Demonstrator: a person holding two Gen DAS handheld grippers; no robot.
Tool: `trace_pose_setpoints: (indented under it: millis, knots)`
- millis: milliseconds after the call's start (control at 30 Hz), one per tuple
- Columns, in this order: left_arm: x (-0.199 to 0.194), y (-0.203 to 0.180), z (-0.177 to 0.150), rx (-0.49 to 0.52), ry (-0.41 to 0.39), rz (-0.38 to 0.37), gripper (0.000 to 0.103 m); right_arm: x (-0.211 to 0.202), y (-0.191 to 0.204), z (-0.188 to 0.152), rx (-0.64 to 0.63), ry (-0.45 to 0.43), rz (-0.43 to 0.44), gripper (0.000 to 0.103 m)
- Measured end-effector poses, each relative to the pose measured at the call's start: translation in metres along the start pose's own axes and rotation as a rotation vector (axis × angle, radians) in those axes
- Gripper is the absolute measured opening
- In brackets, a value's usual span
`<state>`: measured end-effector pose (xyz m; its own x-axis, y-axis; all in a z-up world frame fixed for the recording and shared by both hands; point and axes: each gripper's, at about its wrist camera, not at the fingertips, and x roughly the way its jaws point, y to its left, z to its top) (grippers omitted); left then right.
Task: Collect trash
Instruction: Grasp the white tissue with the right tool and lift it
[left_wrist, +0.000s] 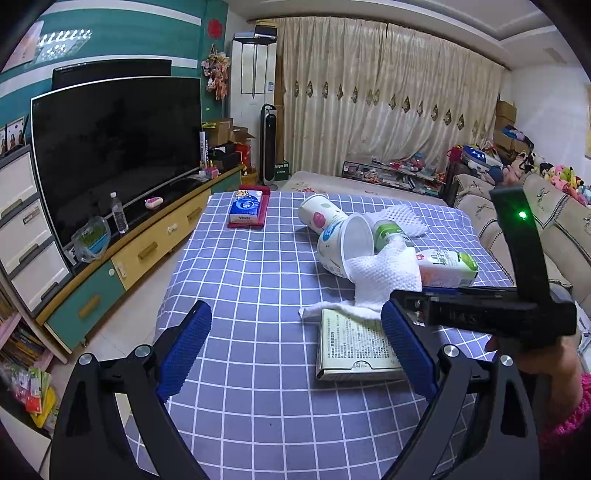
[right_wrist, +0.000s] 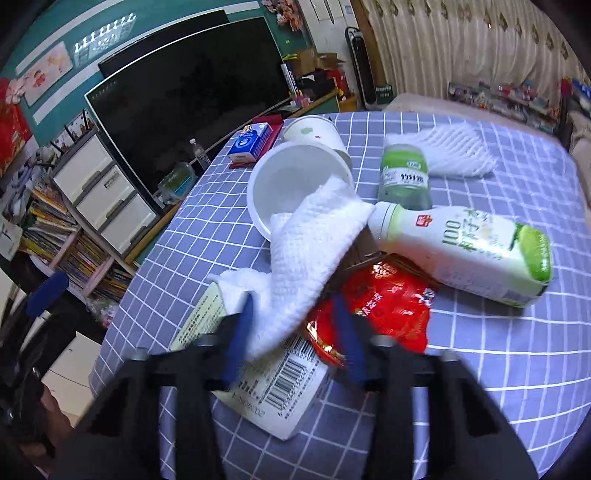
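Ahead of the left gripper (left_wrist: 295, 339), whose ribbed blue fingers (left_wrist: 184, 347) stand wide apart with nothing between them, the checked cloth of the table (left_wrist: 236, 258) carries the trash: a smooth paper bowl (left_wrist: 343, 245) on its side, a waffle-textured white tissue (left_wrist: 384, 273) spilling from it, a flat printed box (left_wrist: 354, 343) just inside the right-hand finger, which hides its edge, and a white bottle (left_wrist: 448, 267) partly behind the right gripper's black body. From the right wrist, the right gripper (right_wrist: 295, 332) has its fingers (right_wrist: 238, 339) drawn close around the tissue (right_wrist: 295, 266), though blur hides whether they pinch it; a crinkly red foil wrapper (right_wrist: 384, 302) lies beyond the right-hand finger
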<state>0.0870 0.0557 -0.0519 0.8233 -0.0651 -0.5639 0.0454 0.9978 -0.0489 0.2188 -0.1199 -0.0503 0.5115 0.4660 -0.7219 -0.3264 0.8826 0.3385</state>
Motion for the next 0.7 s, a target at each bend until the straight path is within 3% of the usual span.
trace_pose_setpoints:
  millis: [33, 100, 367, 700]
  knots:
    - [0.000, 0.000, 0.000, 0.000, 0.000, -0.001, 0.092, 0.000, -0.001, 0.001, 0.000, -0.001, 0.001, 0.009]
    - [0.001, -0.001, 0.000, -0.002, 0.002, -0.008, 0.092, -0.005, 0.000, 0.004, -0.001, -0.017, 0.016, 0.005]
    - [0.007, -0.006, -0.001, 0.001, 0.014, -0.019, 0.092, -0.059, 0.021, 0.027, -0.087, -0.152, 0.027, 0.005]
    - [0.015, -0.020, -0.003, 0.015, 0.037, -0.050, 0.092, -0.136, 0.015, 0.049, -0.124, -0.302, 0.004, 0.005]
